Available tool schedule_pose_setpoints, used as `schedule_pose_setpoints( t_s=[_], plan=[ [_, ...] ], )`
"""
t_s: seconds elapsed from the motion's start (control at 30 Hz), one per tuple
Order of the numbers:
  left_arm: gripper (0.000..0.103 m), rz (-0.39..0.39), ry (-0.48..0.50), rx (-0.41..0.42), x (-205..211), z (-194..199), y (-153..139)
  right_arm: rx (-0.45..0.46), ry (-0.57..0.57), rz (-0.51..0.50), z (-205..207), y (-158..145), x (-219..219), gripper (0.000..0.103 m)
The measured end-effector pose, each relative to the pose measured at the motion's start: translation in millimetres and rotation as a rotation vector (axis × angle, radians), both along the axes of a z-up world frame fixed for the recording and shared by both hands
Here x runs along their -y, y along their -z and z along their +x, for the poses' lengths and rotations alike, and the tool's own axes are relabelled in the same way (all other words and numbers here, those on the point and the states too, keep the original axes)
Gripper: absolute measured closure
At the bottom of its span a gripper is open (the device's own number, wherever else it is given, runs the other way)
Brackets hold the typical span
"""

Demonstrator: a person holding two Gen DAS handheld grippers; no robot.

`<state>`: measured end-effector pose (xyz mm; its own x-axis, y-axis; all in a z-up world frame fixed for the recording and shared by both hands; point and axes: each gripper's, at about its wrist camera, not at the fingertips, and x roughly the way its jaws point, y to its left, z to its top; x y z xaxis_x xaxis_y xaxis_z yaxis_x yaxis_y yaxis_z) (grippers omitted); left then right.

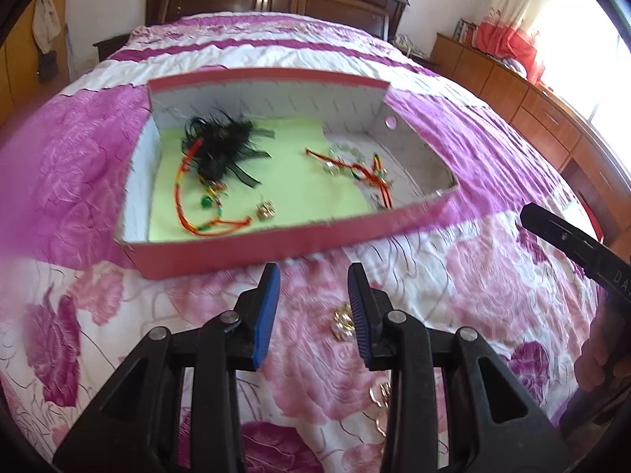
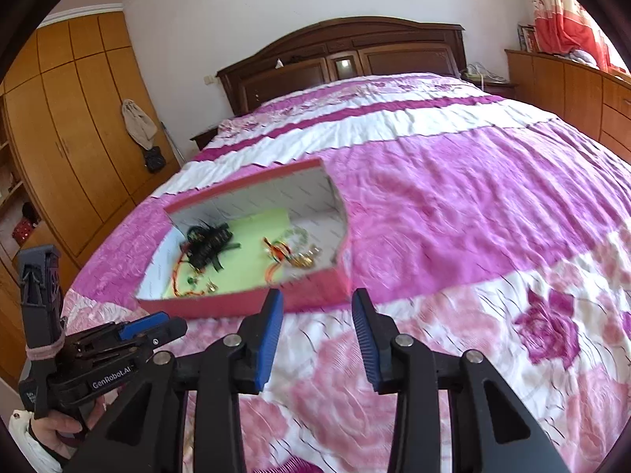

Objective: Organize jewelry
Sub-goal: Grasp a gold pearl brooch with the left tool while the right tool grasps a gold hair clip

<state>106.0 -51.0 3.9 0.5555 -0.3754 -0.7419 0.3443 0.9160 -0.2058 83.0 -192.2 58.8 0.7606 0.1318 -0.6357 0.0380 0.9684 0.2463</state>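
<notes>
Bedroom scene: a bed under a pink and white floral bedspread (image 1: 493,276), dark headboard behind, serves as the work surface. Nearest the left wrist camera, the left gripper (image 1: 313,307) hovers over the cover with its blue pads parted and nothing between them; a small gold trinket (image 1: 342,321) lies on the cloth just beside its right-hand pad, and pale gold rings (image 1: 379,394) show lower down between the gripper's arms, partly hidden, so what they are is hard to tell. The right gripper (image 2: 317,335) likewise stands parted and empty, aimed toward the red box (image 1: 252,242).

Beyond both grippers sits that box, lined with green paper (image 1: 284,181). Inside it already lie a black feathered piece (image 1: 223,146) toward the far left corner, a red and orange cord (image 1: 189,213) near the front wall, and a clear bead bracelet (image 1: 347,157) to the right.

By my reading, most pieces are boxed; the gold items outside the box's front wall remain to be gathered.
</notes>
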Motion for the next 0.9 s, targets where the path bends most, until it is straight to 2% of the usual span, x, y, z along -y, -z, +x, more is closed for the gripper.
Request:
schedule_pose_setpoints(
  t_s=[0.43,0.7,0.77,0.8,0.83,0.9],
  plan=[
    [0.076,0.037,0.062,-0.098,19,-4,26,-0.060,0.031,0.030,-16,22,15,0.063],
    [0.077,0.095,0.099,-0.101,32,-6,39,-0.078,0.027,0.046,-17,29,16,0.063],
    [0.082,0.108,0.102,-0.094,34,-7,40,-0.081,0.025,0.050,-16,30,16,0.063],
    [0.090,0.115,0.106,-0.091,36,-7,41,-0.082,0.024,0.052,-16,31,16,0.063],
    [0.093,0.123,0.111,-0.088,38,-8,42,-0.083,0.023,0.053,-16,31,16,0.063],
    [0.093,0.134,0.117,-0.078,40,-9,42,-0.086,0.021,0.055,-16,32,16,0.063]
  ],
)
